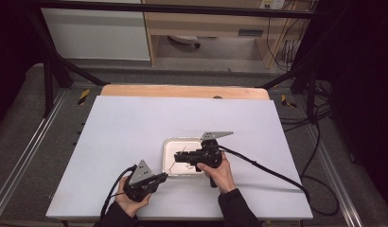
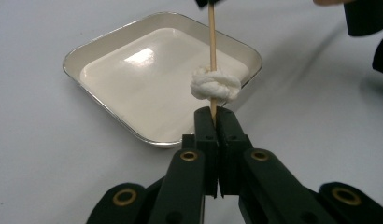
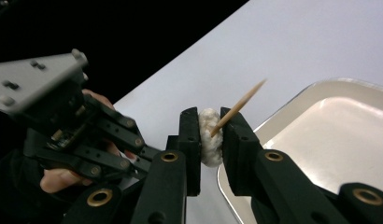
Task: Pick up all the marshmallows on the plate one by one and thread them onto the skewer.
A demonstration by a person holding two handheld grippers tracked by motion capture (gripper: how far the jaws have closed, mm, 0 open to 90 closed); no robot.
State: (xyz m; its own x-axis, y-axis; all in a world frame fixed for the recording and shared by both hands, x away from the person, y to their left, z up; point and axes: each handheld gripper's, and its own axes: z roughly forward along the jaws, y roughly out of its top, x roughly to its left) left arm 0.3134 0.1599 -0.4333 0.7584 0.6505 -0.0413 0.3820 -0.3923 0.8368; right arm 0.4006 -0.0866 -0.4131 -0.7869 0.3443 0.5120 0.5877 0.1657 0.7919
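The left gripper (image 2: 213,116) has its fingers clamped together on the lower end of a skewer (image 2: 211,42), and the right gripper (image 3: 210,128) has its fingers closed on the white lump (image 3: 209,137) threaded on that skewer, just over the near left edge of the tray (image 2: 110,39) at the centre of the high view. The lump looks soft, so a hard squeeze could probably crush or tear it instead of sliding it along. A sideways pull could bend or snap the thin skewer, or twist it out of the left grip. If the lump comes free here it may land on the tabletop (image 1: 135,127) rather than in the tray. Nothing else lies nearby; cables trail off to the lower right.
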